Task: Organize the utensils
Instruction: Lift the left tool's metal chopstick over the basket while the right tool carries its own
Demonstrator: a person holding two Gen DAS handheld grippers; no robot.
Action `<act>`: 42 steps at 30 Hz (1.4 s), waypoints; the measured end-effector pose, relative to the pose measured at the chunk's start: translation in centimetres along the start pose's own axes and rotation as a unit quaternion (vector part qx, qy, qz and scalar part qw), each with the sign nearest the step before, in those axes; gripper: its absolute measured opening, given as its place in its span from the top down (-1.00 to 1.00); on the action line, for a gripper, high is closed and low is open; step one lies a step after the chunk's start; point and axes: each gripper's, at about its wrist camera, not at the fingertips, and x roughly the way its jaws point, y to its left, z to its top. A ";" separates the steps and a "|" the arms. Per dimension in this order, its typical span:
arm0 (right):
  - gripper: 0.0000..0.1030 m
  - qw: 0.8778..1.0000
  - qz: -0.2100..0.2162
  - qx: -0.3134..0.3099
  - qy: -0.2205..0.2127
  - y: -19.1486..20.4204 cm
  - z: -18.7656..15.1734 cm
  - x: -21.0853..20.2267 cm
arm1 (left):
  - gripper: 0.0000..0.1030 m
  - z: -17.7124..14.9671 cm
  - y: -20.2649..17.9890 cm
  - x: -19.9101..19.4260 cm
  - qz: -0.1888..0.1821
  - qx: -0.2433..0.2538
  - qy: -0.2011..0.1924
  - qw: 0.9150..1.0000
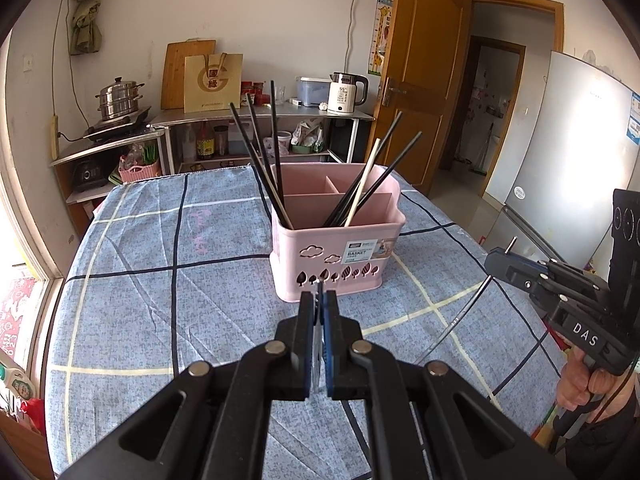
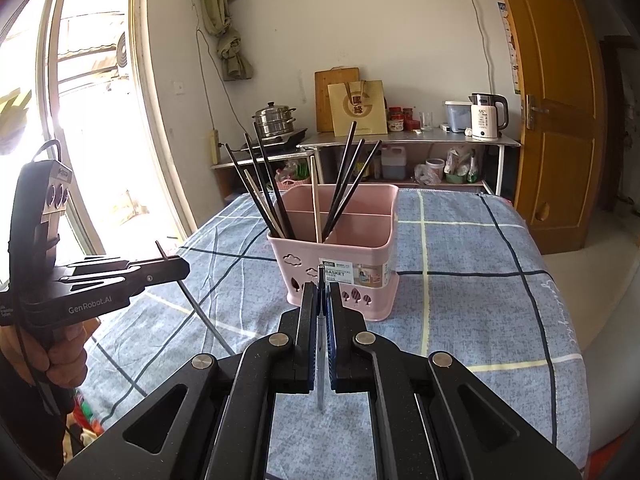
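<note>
Two grippers poised short of the pink basket (image 1: 336, 240), each carrying one thin metal chopstick. Left gripper (image 1: 319, 300) first: jaws pressed together on a silvery chopstick (image 1: 318, 336), tip poking out toward the basket's front wall. Then the basket itself, centre of the bench (image 1: 160, 240) on a blue checked cloth: smooth moulded plastic, cloud and leaf cut-outs, inner dividers, black sticks fanned at left, black and pale ones leaning at right. Right gripper (image 2: 322, 300) likewise clamped on a slim steel chopstick (image 2: 321, 360), seemingly upright between the pads. Mid-delivery by the look of it; next move probably calls for lifting over the rim, tipping point-down into a compartment, then releasing. Slick, thin metal, likely to slip.
</note>
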 end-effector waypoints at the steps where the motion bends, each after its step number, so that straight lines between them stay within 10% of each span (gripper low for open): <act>1: 0.92 1.000 0.000 0.001 0.001 0.0 0.0 0.0 | 0.91 0.0 0.0 0.0 -0.001 -0.001 0.000 1.000; 24: 0.92 1.000 0.009 -0.010 -0.019 0.8 1.0 -0.6 | 0.91 1.0 0.1 -1.7 -0.018 -0.006 -0.020 1.000; 42: 0.92 0.992 0.023 -0.043 -0.113 3.1 7.6 -1.3 | 0.91 8.4 1.1 -4.4 -0.043 -0.013 -0.084 0.995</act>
